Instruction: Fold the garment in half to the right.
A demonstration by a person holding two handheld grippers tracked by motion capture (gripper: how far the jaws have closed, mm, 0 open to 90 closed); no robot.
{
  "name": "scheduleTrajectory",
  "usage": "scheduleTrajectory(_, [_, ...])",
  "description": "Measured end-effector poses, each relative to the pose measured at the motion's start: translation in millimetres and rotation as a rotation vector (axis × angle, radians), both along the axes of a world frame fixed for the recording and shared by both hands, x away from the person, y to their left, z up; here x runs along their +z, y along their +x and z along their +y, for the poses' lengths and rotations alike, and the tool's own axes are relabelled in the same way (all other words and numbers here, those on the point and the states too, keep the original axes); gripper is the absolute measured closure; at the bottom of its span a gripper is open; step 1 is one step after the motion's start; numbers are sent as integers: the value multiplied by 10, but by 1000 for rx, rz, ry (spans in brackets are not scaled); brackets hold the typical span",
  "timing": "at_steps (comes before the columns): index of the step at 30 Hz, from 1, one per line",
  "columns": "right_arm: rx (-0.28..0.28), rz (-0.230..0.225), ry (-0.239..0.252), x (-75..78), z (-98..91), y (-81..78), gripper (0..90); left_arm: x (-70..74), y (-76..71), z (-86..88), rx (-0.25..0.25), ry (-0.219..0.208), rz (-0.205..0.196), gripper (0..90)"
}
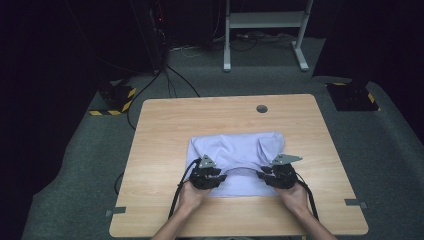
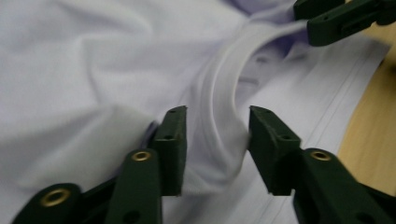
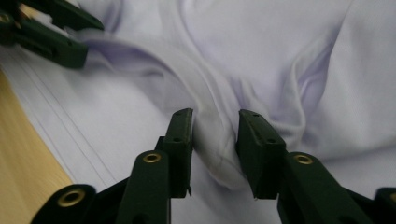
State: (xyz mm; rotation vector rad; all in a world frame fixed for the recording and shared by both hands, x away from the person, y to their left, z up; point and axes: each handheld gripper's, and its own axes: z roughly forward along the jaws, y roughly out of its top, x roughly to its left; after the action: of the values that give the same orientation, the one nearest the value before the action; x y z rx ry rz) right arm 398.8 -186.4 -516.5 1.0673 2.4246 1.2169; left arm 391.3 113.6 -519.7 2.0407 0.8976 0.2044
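A pale lilac garment (image 1: 235, 150) lies folded on the near middle of the wooden table (image 1: 165, 130). My left gripper (image 1: 219, 176) rests on its near left part and my right gripper (image 1: 263, 176) on its near right part, each in a hand. In the left gripper view the jaws of the left gripper (image 2: 217, 126) stand apart around a raised ridge of the garment (image 2: 93, 70), with a gap beside the cloth. The right gripper (image 3: 215, 128) likewise straddles a fold of the garment (image 3: 261, 42), jaws parted. Each gripper view also catches the other gripper's jaws, the right gripper (image 2: 336, 16) and the left gripper (image 3: 46, 28).
A round cable hole (image 1: 261, 108) sits near the table's far edge. Bare wood surrounds the garment on all sides. Beyond the table stand a white metal frame (image 1: 265, 20) and two floor bases with hazard tape (image 1: 115, 97) (image 1: 352, 95). Cables run on the grey floor.
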Motion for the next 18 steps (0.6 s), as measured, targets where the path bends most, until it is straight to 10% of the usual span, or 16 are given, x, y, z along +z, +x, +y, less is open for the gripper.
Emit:
scheduleTrajectory(8, [-26, -56, 77, 208, 145, 133, 558, 286, 184, -33, 74, -100, -42, 405])
scheduleTrajectory(18, [-87, -3, -80, -60, 438, 385, 536, 17, 432, -381, 111, 60, 28, 353])
